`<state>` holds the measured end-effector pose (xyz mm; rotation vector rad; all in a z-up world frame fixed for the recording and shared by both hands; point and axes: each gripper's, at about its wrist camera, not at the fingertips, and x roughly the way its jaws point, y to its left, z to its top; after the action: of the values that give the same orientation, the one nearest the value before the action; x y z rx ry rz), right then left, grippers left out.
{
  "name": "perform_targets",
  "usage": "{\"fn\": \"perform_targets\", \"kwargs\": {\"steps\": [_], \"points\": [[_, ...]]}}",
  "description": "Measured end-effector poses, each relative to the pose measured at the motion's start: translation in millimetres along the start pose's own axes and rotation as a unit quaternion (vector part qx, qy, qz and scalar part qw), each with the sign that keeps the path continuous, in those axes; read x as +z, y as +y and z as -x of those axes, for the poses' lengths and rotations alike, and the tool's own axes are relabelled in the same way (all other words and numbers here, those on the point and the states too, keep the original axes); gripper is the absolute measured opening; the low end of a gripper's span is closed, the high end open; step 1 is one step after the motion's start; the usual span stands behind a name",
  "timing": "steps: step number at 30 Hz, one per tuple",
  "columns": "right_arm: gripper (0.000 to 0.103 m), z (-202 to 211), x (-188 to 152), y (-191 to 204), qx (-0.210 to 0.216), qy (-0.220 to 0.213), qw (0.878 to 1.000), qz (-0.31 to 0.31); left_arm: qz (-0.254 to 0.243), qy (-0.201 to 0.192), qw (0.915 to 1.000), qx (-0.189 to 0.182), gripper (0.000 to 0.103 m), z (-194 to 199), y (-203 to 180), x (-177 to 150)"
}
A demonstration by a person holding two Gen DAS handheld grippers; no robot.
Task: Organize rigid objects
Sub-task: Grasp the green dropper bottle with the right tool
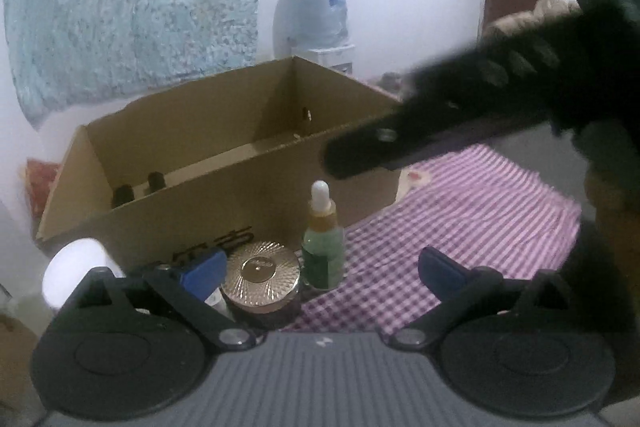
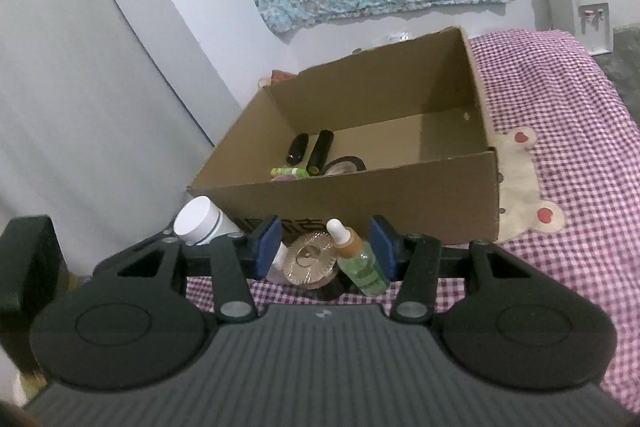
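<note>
Flanking a dropper bottle (image 2: 360, 261) without pinching it, the right gripper (image 2: 326, 247) stands parted; the left gripper (image 1: 320, 269) spreads wide.

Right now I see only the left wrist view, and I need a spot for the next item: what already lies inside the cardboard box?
Observer: Four things are bunched in its near-left corner: a short black tube, a longer black tube, a green item and a round black-rimmed case.
Operator: Is the other end of the box free?
Observer: Yes, the box floor shows bare cardboard on the right side.
Operator: And the right jaws?
Observer: The right gripper has its jaws open, framing the dropper bottle without pressing it.
</note>
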<state>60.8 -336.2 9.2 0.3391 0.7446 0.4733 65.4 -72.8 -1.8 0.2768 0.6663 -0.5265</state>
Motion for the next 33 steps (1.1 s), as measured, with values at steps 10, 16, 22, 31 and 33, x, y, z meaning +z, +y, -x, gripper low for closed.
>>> {"fn": "perform_targets", "kwargs": {"steps": [10, 16, 22, 31, 33], "points": [[0.037, -45.0, 5.6, -2.4, -0.020, 0.035, 0.998, 0.039, -0.029, -0.002, 0.9991, 0.029, 0.066, -31.0, -4.9, 6.0], [0.019, -59.5, 7.4, -12.7, -0.008, 0.050, 0.998, 0.030, -0.046, 0.000, 0.9988, 0.018, 0.046, -37.0, -11.3, 7.8], [0.018, -54.1, 6.4, -25.2, -0.006, 0.045, 0.999, 0.006, -0.047, 0.022, 0.9986, 0.008, 0.036, -51.0, -14.0, 11.1], [0.019, -53.0, 1.6, -29.9, 0.001, 0.041, 0.999, -0.008, -0.034, 0.034, 0.9987, 0.017, 0.033, -64.3, -16.5, 11.0], [0.019, -52.3, 1.9, -29.0, 0.001, 0.043, 0.999, -0.007, -0.028, 0.034, 0.9989, 0.014, 0.033, -61.7, -16.1, 10.2]]}}
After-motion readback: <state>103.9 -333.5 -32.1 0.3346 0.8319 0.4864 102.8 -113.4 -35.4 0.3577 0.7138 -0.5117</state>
